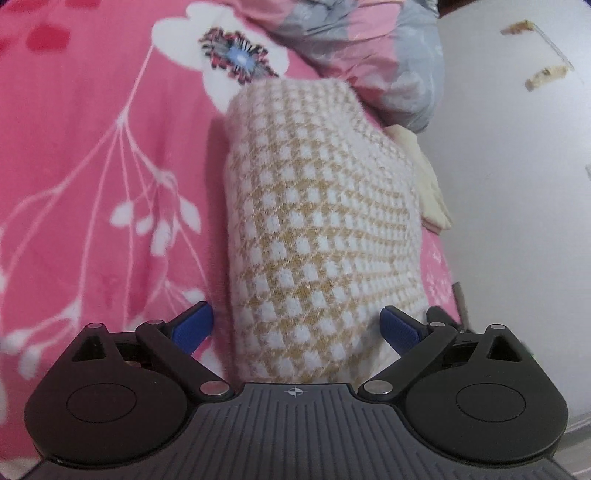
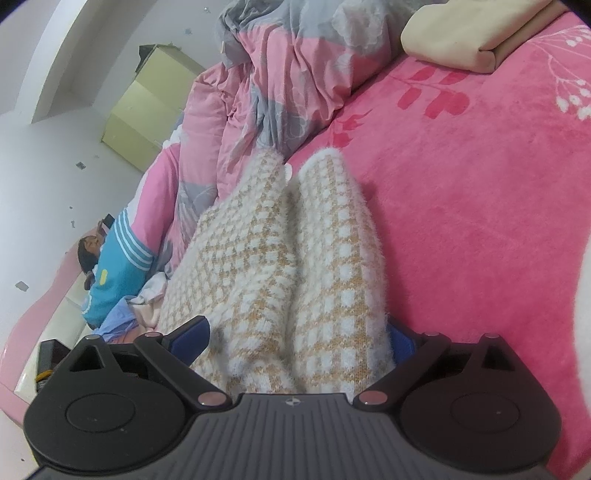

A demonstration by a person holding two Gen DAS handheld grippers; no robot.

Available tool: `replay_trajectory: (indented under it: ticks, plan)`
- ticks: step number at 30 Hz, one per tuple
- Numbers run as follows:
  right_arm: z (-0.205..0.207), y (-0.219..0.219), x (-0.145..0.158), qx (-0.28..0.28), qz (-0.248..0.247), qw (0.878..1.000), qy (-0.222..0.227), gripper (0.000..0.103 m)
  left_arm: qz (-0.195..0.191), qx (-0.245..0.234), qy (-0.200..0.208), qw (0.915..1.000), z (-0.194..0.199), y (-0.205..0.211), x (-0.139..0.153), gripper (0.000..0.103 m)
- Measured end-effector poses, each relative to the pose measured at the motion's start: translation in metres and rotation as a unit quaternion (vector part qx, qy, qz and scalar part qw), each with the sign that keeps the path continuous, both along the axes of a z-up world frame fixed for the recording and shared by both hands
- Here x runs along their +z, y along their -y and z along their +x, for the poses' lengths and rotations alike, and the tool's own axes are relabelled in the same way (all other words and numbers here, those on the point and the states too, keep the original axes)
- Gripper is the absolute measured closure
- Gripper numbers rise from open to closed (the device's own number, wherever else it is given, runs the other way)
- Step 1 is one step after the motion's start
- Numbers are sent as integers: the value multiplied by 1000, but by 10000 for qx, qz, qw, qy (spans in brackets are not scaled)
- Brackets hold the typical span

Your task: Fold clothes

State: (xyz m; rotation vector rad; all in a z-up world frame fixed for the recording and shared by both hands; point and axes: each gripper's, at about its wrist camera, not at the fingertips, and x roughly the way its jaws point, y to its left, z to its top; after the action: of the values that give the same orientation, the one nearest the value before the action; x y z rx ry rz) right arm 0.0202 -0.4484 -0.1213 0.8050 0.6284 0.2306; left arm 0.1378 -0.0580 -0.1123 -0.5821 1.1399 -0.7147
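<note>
A fuzzy white-and-tan checked sweater (image 1: 317, 229) lies in a long folded bundle on a bed spread with a pink floral blanket (image 1: 92, 155), running from the near edge of both wrist views toward the far end of the bed. In the left wrist view, the left gripper (image 1: 295, 328) stands with its jaws wide apart over the near end of the sweater; its blue pads (image 1: 194, 325) sit on either side of the knit and do not press on it. In the right wrist view, the right gripper (image 2: 301, 341) likewise straddles the near end of the sweater (image 2: 288, 266), which here shows two parallel folds with a crease between them. The left blue pad is clear of the fabric, while the right one is mostly hidden behind the fuzzy edge, so contact there cannot be told; the jaws stand wide with no grip visible. Beyond the sweater, a rumpled pink-and-grey duvet (image 2: 280, 81) is heaped at the far side of the bed. A folded cream cloth (image 2: 469, 33) rests on the blanket at far right. To the left, a person in a blue striped top (image 2: 118, 266) lies at the bed's edge, near a yellow-green cabinet (image 2: 147, 107) against the white wall.
</note>
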Motion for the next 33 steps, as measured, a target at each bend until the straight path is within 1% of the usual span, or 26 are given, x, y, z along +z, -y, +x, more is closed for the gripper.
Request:
replay_trajectory:
  ticks: [3,7,9,13,14,17,21,23,26,30,33]
  plan:
    - [-1,4,-1,93,124,9999,48,4,-16,-90,-11,10000,4,4,2,5]
    - [1,18,-3,325,558,9979,67,3,148,-374,134,9991,7,19,5,5]
    - [4,28,-6,485,934,9944,89,3,223,-575,242,9978,8,28,4,0]
    - [18,47,-15,737,1702,9826,105,3,322,-905,341,9948,13,40,2,0]
    - [23,50,-17,771,1835,9800,77,3,277,-932,291,9948,17,40,0,0]
    - [43,50,-17,909,1829,9789,-9,3,155,-963,157,9951,25,40,-4,0]
    - [68,38,-16,1194,1624,9795,-38,0,53,-969,73,9953,33,44,-9,0]
    - [71,34,-14,1306,1515,9798,-32,0,10,-981,65,9952,35,45,-11,0]
    - [60,32,-14,1367,1443,9800,85,2,-51,-1030,92,9946,36,46,-13,0]
    - [37,34,-15,1408,1407,9797,253,9,-106,-1073,107,9941,37,52,-13,0]
    - [24,40,-16,1403,1503,9782,295,14,-113,-1141,125,9933,38,50,-14,0]
